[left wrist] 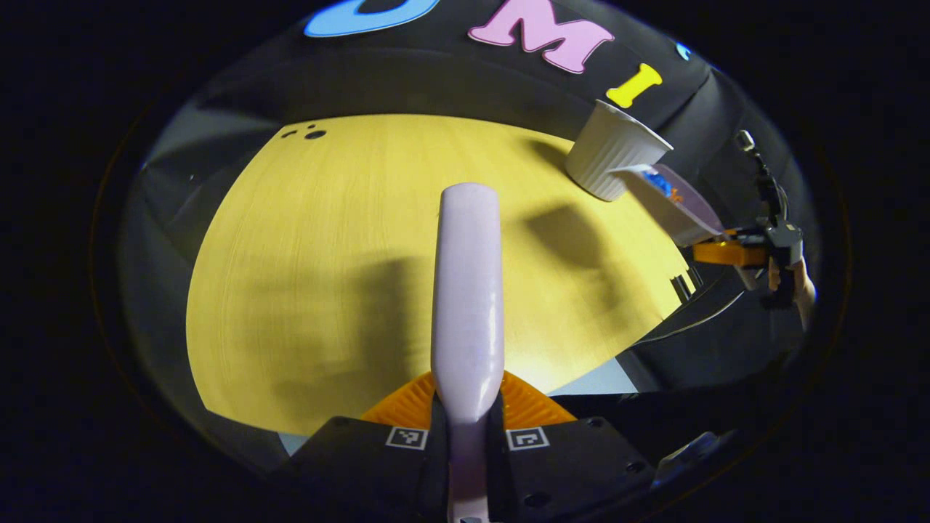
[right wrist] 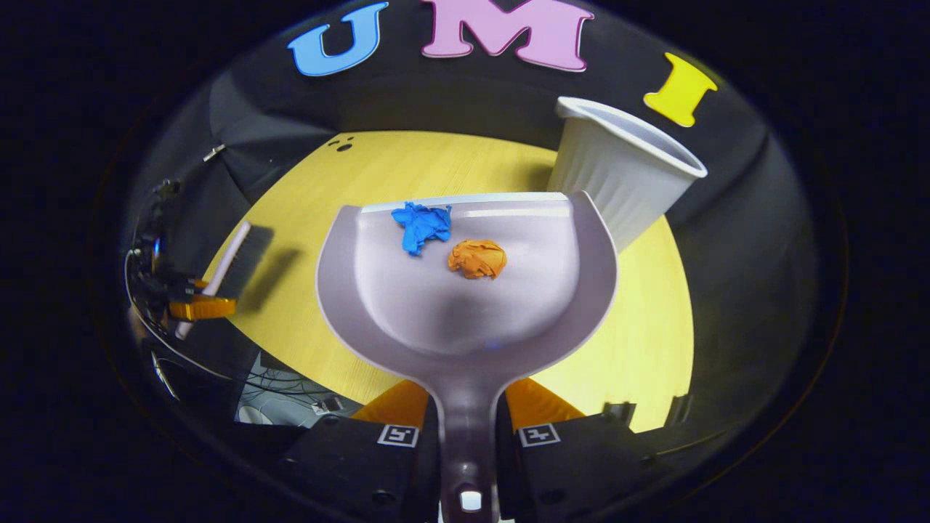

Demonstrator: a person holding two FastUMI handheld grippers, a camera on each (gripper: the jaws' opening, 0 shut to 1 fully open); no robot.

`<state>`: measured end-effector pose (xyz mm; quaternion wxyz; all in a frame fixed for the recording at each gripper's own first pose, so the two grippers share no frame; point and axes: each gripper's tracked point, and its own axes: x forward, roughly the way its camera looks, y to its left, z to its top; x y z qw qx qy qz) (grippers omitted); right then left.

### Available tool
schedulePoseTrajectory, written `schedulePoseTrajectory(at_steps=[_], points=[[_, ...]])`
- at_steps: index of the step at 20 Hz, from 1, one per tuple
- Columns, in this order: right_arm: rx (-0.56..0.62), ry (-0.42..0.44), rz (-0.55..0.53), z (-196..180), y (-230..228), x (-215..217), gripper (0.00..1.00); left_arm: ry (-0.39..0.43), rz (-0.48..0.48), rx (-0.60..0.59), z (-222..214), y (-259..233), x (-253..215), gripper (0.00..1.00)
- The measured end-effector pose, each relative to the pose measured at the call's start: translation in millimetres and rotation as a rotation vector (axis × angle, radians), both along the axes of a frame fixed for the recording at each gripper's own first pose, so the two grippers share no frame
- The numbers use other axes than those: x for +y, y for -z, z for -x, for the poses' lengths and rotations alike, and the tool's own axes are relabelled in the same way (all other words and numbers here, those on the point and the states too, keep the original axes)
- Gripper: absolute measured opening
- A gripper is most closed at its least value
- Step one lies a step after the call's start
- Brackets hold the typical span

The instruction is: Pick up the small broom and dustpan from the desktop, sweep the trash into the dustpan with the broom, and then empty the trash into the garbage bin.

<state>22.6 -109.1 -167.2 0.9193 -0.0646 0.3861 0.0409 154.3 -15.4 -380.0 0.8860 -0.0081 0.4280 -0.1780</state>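
White ribbed garbage bin (right wrist: 617, 174) just beyond dustpan (right wrist: 465, 290) rim.

In my right gripper view the garbage bin (right wrist: 617, 171) rises at one o'clock, just beyond the dustpan (right wrist: 465, 283) lip, blocking that way. From nine to twelve o'clock the desktop (right wrist: 407, 174) lies open; only my broom (right wrist: 225, 265) hangs at nine.

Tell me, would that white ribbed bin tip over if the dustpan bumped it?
Probably. The white bin looks thin-walled and light, and narrows toward its base, so a nudge from the dustpan near the rim could tip it. The crumpled paper balls would hardly weigh it down.
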Motion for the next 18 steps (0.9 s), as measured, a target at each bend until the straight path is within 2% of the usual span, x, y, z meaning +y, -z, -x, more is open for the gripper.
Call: schedulePoseTrajectory(at_steps=[2,3,7,10,15,17,18], points=[[-0.015,0.018,-0.034,11,-23,-8,0.35,0.006,-0.038,0.009,-3,20,-14,0.25],[-0.021,0.028,-0.053,15,-35,-12,0.35,0.013,-0.054,0.014,11,20,-36,0.25],[-0.047,0.071,-0.121,24,-76,-34,0.35,0.055,-0.058,0.028,19,20,-57,0.25],[-0.062,0.080,-0.101,19,-108,-63,0.35,0.069,-0.062,0.026,9,19,-72,0.27],[-0.103,0.103,-0.099,-13,-155,-108,0.35,0.078,-0.046,0.031,-4,17,-100,0.25],[-0.103,0.123,-0.033,-31,-166,-138,0.31,0.085,-0.055,0.030,-6,16,-105,0.25],[-0.110,0.135,0.001,-43,-173,-155,0.35,0.086,-0.062,0.027,-6,15,-106,0.25]])
